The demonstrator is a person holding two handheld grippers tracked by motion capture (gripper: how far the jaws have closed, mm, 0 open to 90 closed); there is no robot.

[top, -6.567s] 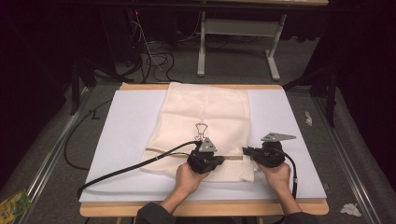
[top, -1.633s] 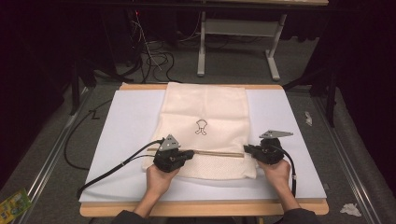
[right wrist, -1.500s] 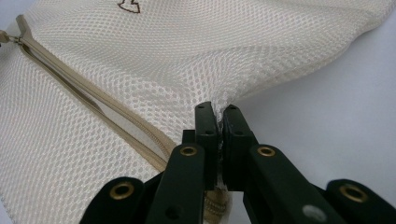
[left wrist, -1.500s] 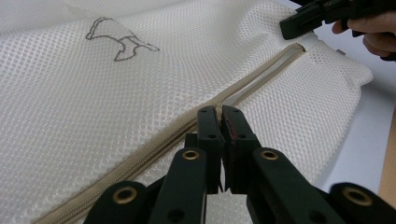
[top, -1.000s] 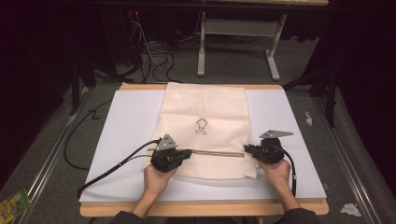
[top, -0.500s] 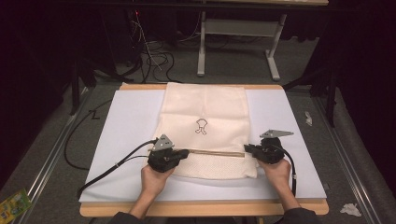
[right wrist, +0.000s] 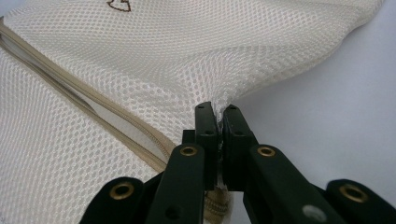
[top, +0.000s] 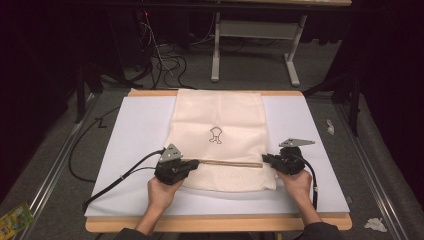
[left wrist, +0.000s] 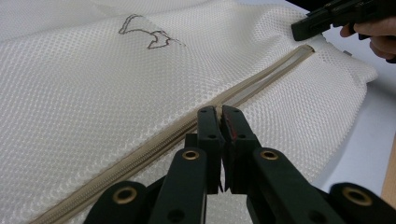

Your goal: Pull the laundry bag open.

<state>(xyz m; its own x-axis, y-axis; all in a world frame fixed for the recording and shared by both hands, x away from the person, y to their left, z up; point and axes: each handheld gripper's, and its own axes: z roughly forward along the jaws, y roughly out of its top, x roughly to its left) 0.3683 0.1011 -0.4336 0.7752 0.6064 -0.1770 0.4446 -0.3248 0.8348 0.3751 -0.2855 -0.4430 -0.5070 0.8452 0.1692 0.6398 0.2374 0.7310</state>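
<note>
A cream mesh bag (top: pixel 220 115) with a small dark emblem (top: pixel 216 135) lies flat on the white board. Its beige zipper (top: pixel 230 163) runs across near the front edge, and the stretch between my two grippers gapes open (left wrist: pixel 261 74). At the zipper's left end my left gripper (top: pixel 196 163) is shut, its tips (left wrist: pixel 219 112) pinched on the zipper pull, which is mostly hidden between the jaws. My right gripper (top: pixel 265 159) is shut on the bag's mesh edge (right wrist: pixel 217 109) at the zipper's right end.
The white board (top: pixel 130 130) rests on a wooden table (top: pixel 215 224) whose edge shows at the front. Cables trail off both grippers. A desk frame (top: pixel 250 30) and wires stand on the floor behind. Scraps of paper (top: pixel 374 224) and a green packet (top: pixel 15 217) lie on the floor.
The left gripper has slid left along the zipper from beside the right gripper, leaving the zipper open behind it; in the last second it only crept left. The right gripper has stayed put.
</note>
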